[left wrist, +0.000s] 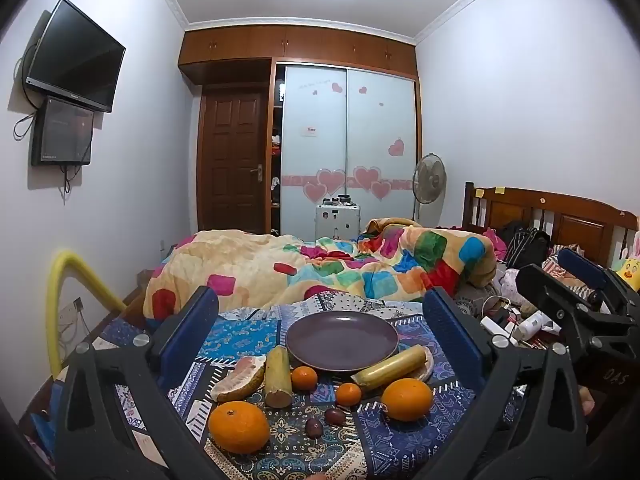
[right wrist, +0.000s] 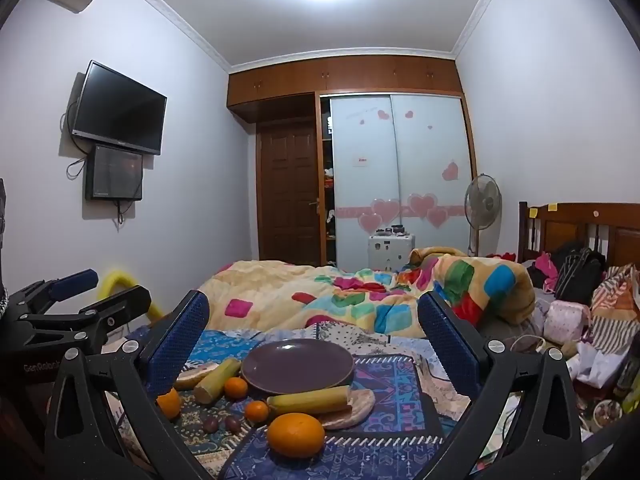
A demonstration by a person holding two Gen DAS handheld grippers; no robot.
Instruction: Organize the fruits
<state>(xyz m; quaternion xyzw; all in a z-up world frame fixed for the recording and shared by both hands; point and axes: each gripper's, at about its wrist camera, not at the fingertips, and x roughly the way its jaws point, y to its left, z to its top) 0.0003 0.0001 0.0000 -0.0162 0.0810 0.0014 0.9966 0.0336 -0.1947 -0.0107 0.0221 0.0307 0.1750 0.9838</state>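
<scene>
1. In the left wrist view, the only writing we can partly read is pale lettering, something like "DAS", on the black body of the right gripper (left wrist: 576, 292) at the right edge. The small red-and-white label on the wardrobe door (left wrist: 311, 131) is too small to read.
2. The left gripper (left wrist: 320, 320) points nearly level over the bed, tipped slightly down. Its blue-padded jaws stand fully apart and hold nothing.
3. Between those jaws we see the purple plate (left wrist: 342, 340) lying empty on the patterned cloth (left wrist: 400, 440). The fruits lie on the cloth in front of the plate and just beside it: two large oranges (left wrist: 239, 427), two small tangerines (left wrist: 304, 378), two dark passion fruits (left wrist: 334, 416), two sugarcane pieces (left wrist: 277, 376) and a pomelo segment (left wrist: 239, 378).
4. In the right wrist view, we read "GenRobot", cut off at the end, on the left gripper's (right wrist: 100, 288) black body at the left edge.
5. The right gripper (right wrist: 312, 322) points level. Its jaws are also spread wide and empty.
6. The plate (right wrist: 298, 366) sits on the cloth ahead, with one orange (right wrist: 296, 435) nearest the camera and a sugarcane piece (right wrist: 308, 398) touching the plate's near rim.
</scene>
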